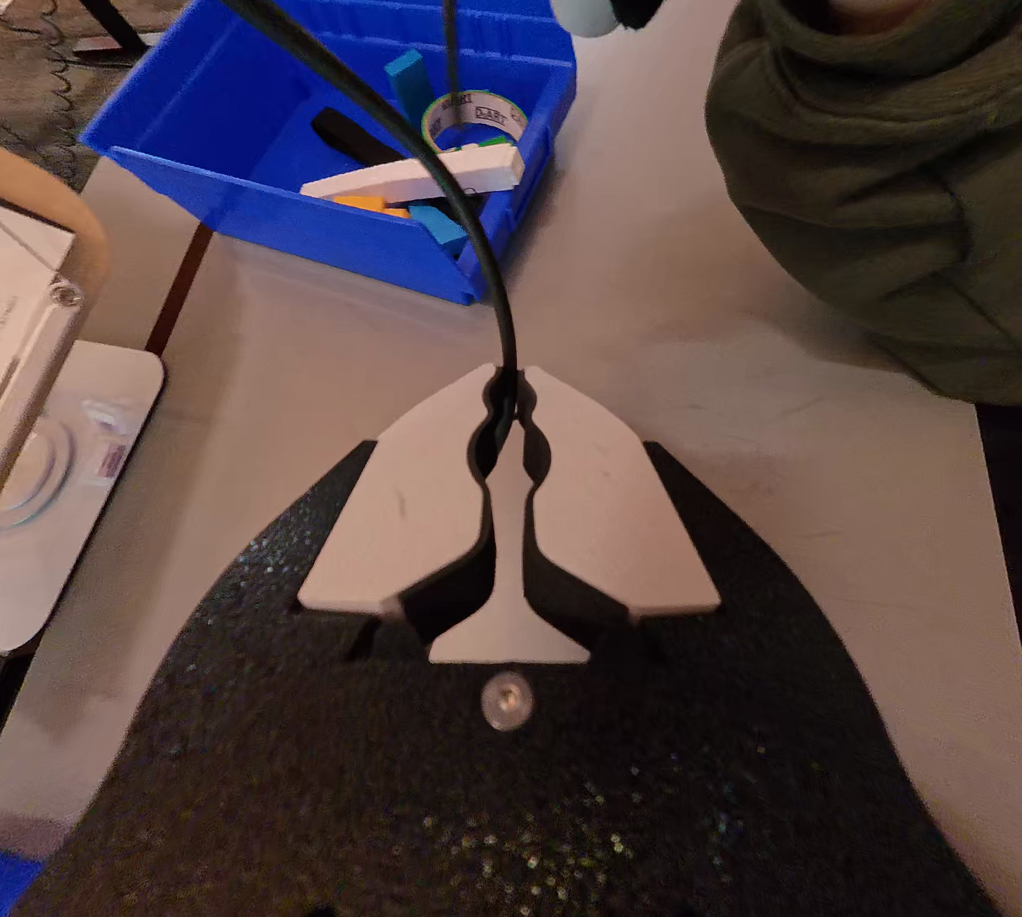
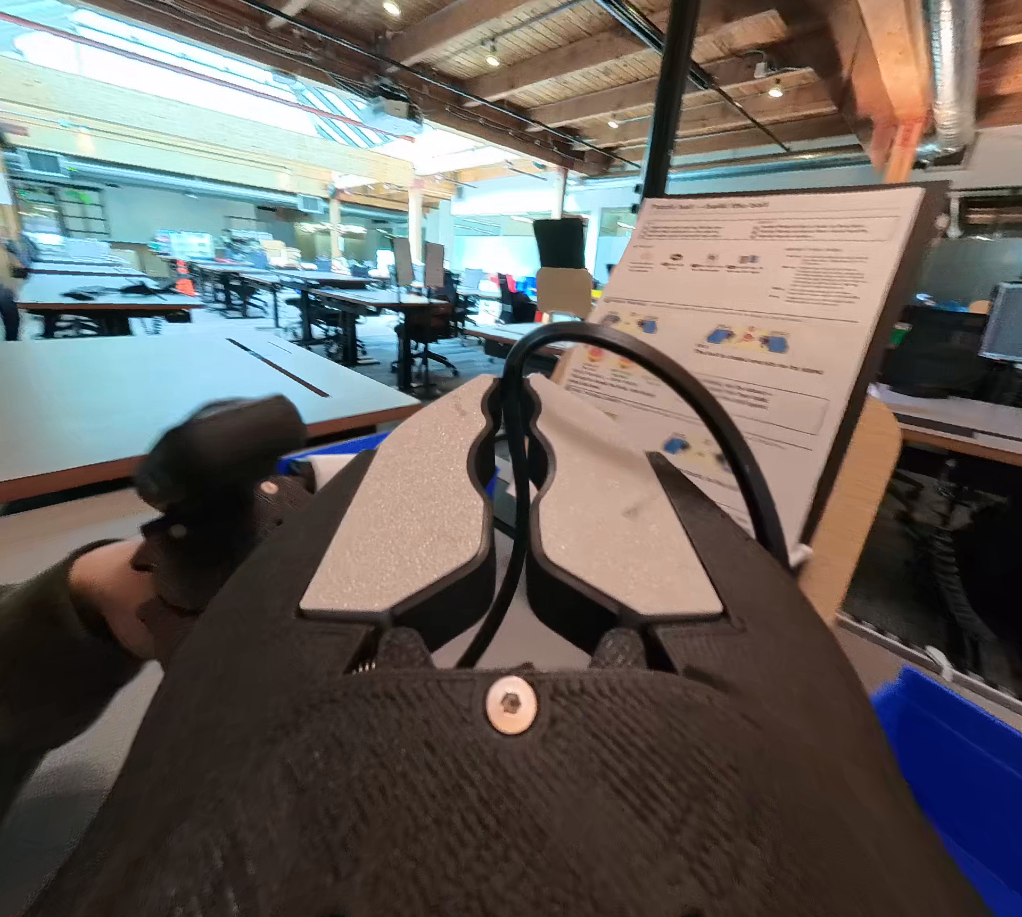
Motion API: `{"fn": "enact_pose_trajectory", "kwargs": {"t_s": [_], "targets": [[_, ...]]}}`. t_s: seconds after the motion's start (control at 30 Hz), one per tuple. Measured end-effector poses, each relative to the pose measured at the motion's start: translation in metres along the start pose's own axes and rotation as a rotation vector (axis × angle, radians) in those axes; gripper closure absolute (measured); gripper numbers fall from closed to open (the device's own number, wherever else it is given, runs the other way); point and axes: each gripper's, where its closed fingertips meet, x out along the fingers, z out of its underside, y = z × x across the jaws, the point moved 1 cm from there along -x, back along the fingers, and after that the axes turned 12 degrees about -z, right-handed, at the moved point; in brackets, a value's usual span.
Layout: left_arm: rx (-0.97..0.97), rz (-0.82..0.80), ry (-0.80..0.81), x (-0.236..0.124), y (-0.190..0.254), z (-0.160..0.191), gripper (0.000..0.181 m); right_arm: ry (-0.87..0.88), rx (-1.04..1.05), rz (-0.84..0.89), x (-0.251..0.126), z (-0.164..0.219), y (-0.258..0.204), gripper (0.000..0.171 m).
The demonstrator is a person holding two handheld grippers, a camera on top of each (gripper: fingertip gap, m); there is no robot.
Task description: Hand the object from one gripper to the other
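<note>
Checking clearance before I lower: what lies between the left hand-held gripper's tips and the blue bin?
Left wrist view: bare table, crossed only by the black cable arching from the left hand-held gripper over the bin.

Tally: two tools, one black strap, one blue bin.

One left tool (image 1: 506, 376) and one right tool (image 2: 511, 384), two pale fingers (image 1: 409, 498) on each. One black strap (image 1: 332, 61). One blue bin (image 1: 221, 77) on the counter (image 1: 719, 393), holding one tape roll (image 1: 475, 116), two blue blocks (image 1: 409, 77), one white bar (image 1: 415, 177). One instruction sheet (image 2: 746, 337).
</note>
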Motion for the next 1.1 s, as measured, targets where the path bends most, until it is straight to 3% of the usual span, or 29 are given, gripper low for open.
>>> {"fn": "enact_pose_trajectory", "kwargs": {"t_s": [0.03, 0.13, 0.23, 0.33, 0.5, 0.6, 0.7, 0.77, 0.9, 1.0, 1.1], "targets": [[-0.013, -0.017, 0.010, -0.004, -0.004, -0.002, 0.178, -0.030, -0.004, 0.029, -0.003, 0.004, 0.006, 0.165], [-0.100, -0.042, 0.094, -0.023, -0.017, -0.016, 0.178, -0.253, 0.044, 0.014, -0.007, 0.040, 0.013, 0.164], [-0.240, -0.034, 0.249, -0.053, -0.031, -0.036, 0.178, -0.469, 0.139, -0.047, -0.014, 0.081, 0.012, 0.134], [-0.300, -0.127, 0.357, -0.082, -0.054, -0.045, 0.178, -0.623, 0.182, -0.146, -0.021, 0.108, 0.000, 0.112], [-0.306, -0.238, 0.397, -0.106, -0.068, -0.047, 0.178, -0.619, 0.112, -0.227, -0.015, 0.103, -0.018, 0.109], [-0.376, -0.233, 0.450, -0.113, -0.071, -0.053, 0.178, -0.713, 0.046, -0.187, -0.026, 0.113, -0.013, 0.110], [-0.490, -0.240, 0.593, -0.129, -0.082, -0.062, 0.177, -0.822, 0.077, -0.435, -0.040, 0.135, -0.045, 0.101], [-0.559, -0.201, 0.676, -0.141, -0.088, -0.065, 0.177, -0.786, 0.072, -0.540, -0.037, 0.137, -0.058, 0.100], [-0.572, -0.229, 0.659, -0.144, -0.095, -0.058, 0.177, -0.710, 0.019, -0.354, -0.018, 0.120, -0.034, 0.099], [-0.559, -0.223, 0.660, -0.144, -0.092, -0.061, 0.178, -0.453, -0.164, -0.230, 0.006, 0.080, -0.025, 0.091], [-0.522, -0.212, 0.629, -0.139, -0.085, -0.062, 0.178, -0.294, -0.108, -0.292, 0.027, 0.061, -0.048, 0.096]]}}
